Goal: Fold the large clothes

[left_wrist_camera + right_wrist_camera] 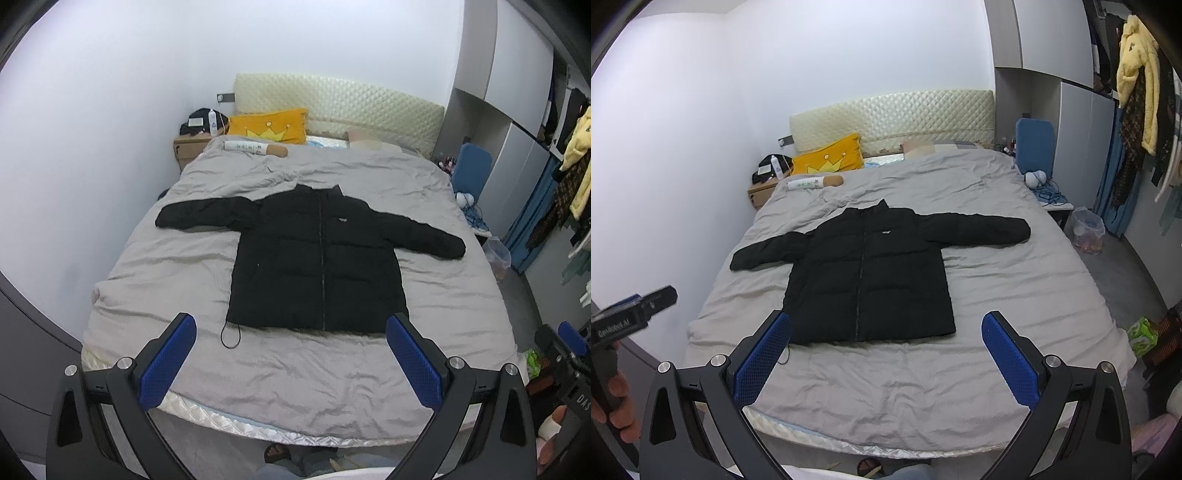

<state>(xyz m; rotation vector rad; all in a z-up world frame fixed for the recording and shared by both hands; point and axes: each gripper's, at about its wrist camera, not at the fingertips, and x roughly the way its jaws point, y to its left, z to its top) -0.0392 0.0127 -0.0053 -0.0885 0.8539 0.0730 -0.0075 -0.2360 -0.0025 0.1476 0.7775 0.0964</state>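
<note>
Left wrist view: one black jacket (pixel 314 258) is being shown spread flat on the bed (pixel 424 369). Two grippers, left gripper (pixel 291 363) and right gripper (pixel 886 363), are being held wide apart, grasping nothing.

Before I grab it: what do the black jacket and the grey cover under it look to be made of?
Black jacket: looks like padded synthetic shell, matte, with puffy horizontal quilted sections and a front zipper. Grey bed cover: seems soft woven fabric, possibly cotton, with fine creases and little sheen. Exact fibre can't be told.
</note>
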